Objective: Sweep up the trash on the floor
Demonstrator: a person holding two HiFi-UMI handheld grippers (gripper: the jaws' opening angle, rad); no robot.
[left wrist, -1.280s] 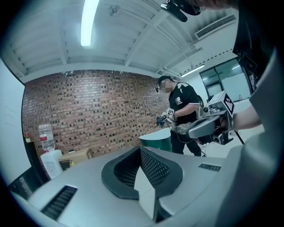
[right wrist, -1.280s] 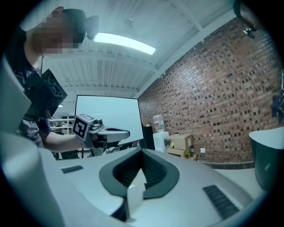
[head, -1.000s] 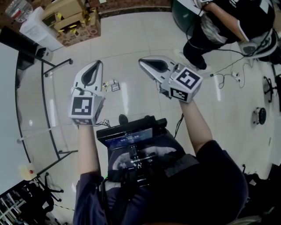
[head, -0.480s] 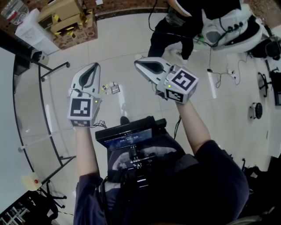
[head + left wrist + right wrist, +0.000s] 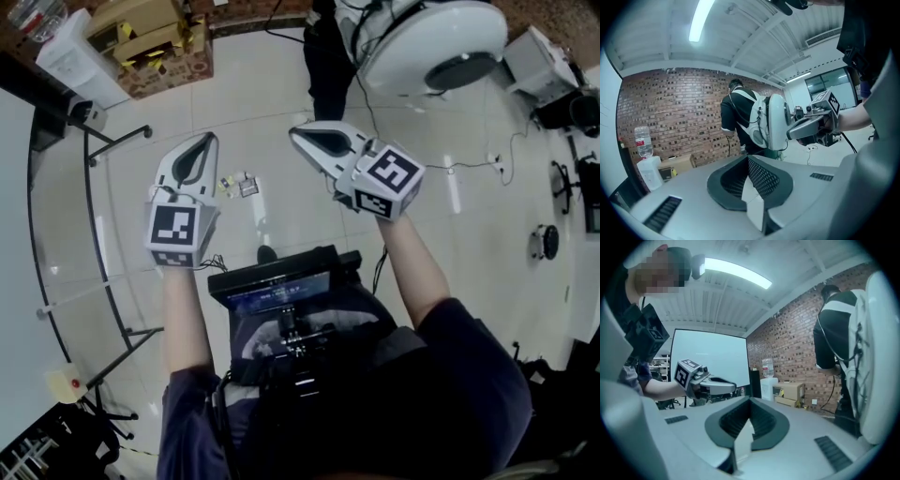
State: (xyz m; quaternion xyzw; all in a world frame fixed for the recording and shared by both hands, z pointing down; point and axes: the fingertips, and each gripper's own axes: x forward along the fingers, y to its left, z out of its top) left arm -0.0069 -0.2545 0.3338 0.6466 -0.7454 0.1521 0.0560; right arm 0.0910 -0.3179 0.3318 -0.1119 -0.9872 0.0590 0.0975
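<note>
Small pale scraps of trash (image 5: 239, 185) are lying on the glossy white tile floor (image 5: 262, 94), between the claws, nearer the left claw (image 5: 203, 142). Right claw (image 5: 302, 136) is hovering; both clenched, empty. Sweeping not started, I'd say. Next: getting a broom, none showing.

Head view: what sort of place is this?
Probably an indoor lab or workshop space, not a home. A bare brick wall runs behind cardboard boxes, loose cables trail across the glossy tiled floor, and a large projection screen is in the right gripper view.
</note>
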